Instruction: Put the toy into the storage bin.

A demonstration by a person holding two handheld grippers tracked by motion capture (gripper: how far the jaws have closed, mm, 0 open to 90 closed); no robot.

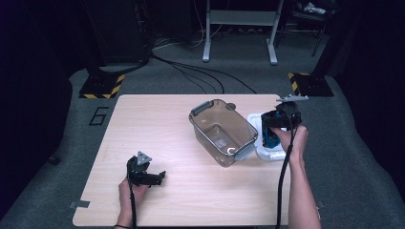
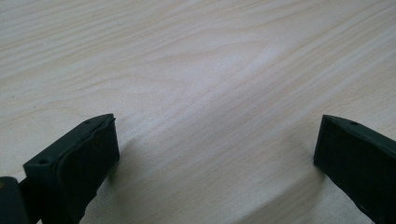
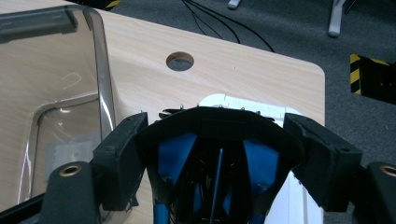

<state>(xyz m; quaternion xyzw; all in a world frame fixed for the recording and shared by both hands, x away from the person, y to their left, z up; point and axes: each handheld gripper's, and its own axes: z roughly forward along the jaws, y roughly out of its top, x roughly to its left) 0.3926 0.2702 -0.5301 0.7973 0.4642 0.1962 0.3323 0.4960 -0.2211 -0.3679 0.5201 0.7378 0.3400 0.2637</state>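
The worktop point(image 1: 157, 200) carries a clear plastic bin point(image 1: 222, 131) near its right edge, a white lid point(image 1: 263, 153) beside it. The right hand-held gripper point(image 3: 219, 154) is clamped on a black-and-blue brush point(image 3: 217, 154) over that lid; it looks light and stiff, best held across its body. The left hand-held gripper point(image 2: 217, 149), jaws apart, rests near the front-left corner. The right gripper view reveals the bristles; the high view doesn't.

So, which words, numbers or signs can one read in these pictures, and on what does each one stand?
"6": a dark numeral on the grey floor, left of the table.
Yellow-black hazard stripes on the stand bases: a sign, no text.
Label inside the clear container: too blurred to read.
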